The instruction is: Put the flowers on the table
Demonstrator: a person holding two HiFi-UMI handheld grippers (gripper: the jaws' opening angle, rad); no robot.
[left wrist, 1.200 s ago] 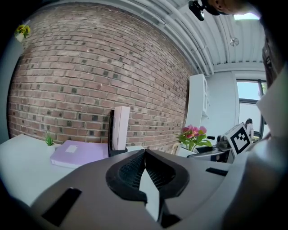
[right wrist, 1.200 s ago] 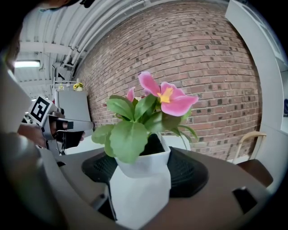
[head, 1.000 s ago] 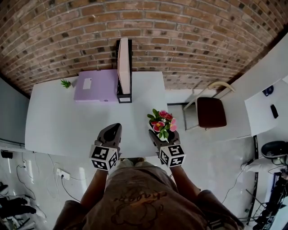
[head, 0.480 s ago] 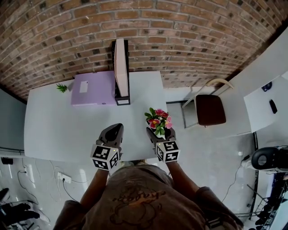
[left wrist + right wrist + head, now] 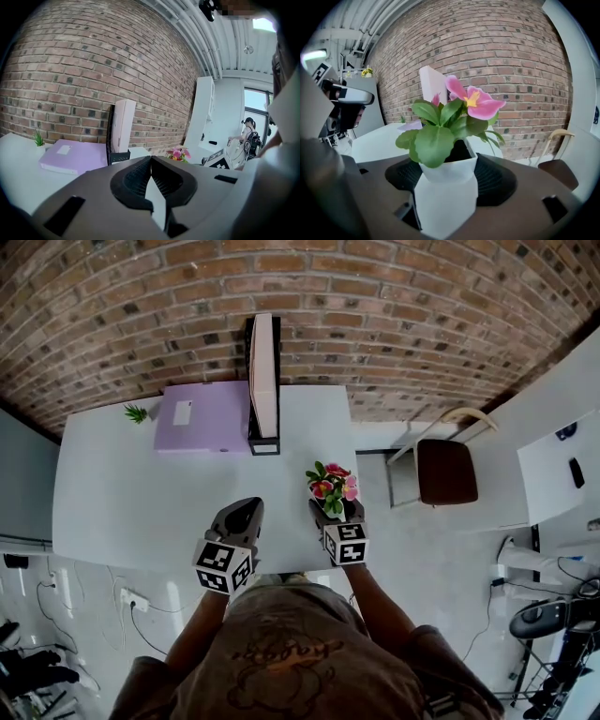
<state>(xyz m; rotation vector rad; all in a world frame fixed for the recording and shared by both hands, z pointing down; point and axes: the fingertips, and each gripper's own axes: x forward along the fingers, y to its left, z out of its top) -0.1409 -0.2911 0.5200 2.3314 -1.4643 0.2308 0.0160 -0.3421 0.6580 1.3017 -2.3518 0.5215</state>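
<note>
A white pot of pink flowers (image 5: 446, 187) with green leaves sits upright between the jaws of my right gripper (image 5: 450, 180), which is shut on the pot. In the head view the flowers (image 5: 332, 487) hang over the near right part of the white table (image 5: 122, 502), just ahead of the right gripper (image 5: 330, 517). Whether the pot touches the tabletop is hidden. My left gripper (image 5: 242, 516) is held over the table's near edge, left of the flowers. Its jaws are shut with nothing between them in the left gripper view (image 5: 151, 180).
A lilac box (image 5: 202, 416) lies at the back of the table beside an upright white panel in a black stand (image 5: 262, 381). A small green plant (image 5: 137, 413) stands at the back left. A brick wall (image 5: 309, 296) is behind. A chair (image 5: 445, 470) stands to the right.
My right gripper and the flowers have drawn slightly nearer to the left gripper, over the table's near edge. The left gripper has hardly moved.
</note>
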